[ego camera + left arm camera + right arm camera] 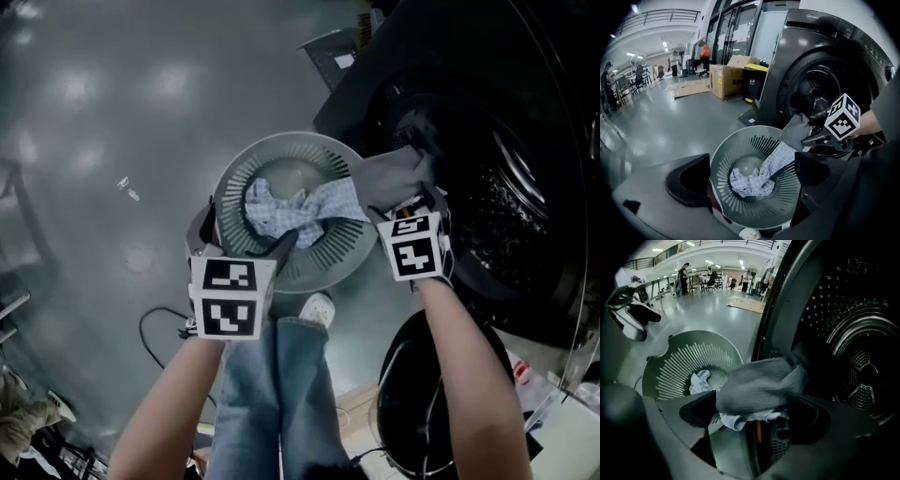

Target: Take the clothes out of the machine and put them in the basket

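Right claw (750,405) agape, cloth (759,380) between — seemingly loose

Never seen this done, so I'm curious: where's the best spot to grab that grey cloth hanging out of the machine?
Take the grey cloth by its thick bunched middle, just outside the machine mouth. Come from above on the basket side: the bundle hangs free there, and the open right tongs straddle it.

Grey cloth (386,175) spans drum mouth (511,211) to basket rim (281,139).
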`<state>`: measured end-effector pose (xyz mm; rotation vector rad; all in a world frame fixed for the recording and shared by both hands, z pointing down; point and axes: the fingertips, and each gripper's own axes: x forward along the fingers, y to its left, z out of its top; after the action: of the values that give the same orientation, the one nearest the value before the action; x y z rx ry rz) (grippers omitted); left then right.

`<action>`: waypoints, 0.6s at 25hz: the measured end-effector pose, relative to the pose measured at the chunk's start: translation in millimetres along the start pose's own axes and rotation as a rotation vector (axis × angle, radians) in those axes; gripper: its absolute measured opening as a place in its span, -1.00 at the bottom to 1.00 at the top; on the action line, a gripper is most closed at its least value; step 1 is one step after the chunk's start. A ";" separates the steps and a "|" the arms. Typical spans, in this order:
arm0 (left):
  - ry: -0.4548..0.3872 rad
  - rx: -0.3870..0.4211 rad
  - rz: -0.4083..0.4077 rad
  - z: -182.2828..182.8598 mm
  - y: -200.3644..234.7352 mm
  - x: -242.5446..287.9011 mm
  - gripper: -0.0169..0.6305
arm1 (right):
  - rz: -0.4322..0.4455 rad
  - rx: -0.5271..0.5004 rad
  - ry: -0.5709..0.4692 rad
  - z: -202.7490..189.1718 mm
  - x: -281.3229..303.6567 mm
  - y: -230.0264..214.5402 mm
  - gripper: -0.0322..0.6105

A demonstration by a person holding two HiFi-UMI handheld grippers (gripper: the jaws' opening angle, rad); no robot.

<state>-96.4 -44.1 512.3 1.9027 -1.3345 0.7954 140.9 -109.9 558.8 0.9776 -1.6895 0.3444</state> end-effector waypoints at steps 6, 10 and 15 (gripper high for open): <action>0.021 -0.001 0.006 -5.0 -0.7 13.1 0.80 | -0.016 -0.065 0.101 -27.3 27.2 -10.5 0.61; 0.021 -0.004 0.013 -2.3 1.8 18.6 0.80 | -0.100 -0.039 0.047 -19.2 33.4 -17.2 0.61; 0.021 -0.010 0.016 1.2 2.7 20.3 0.80 | -0.204 -0.091 0.116 -15.5 27.9 -39.8 -0.18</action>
<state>-93.0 -56.7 528.0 1.8735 -1.3405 0.8130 179.3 -136.2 579.7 1.0323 -1.4734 0.1842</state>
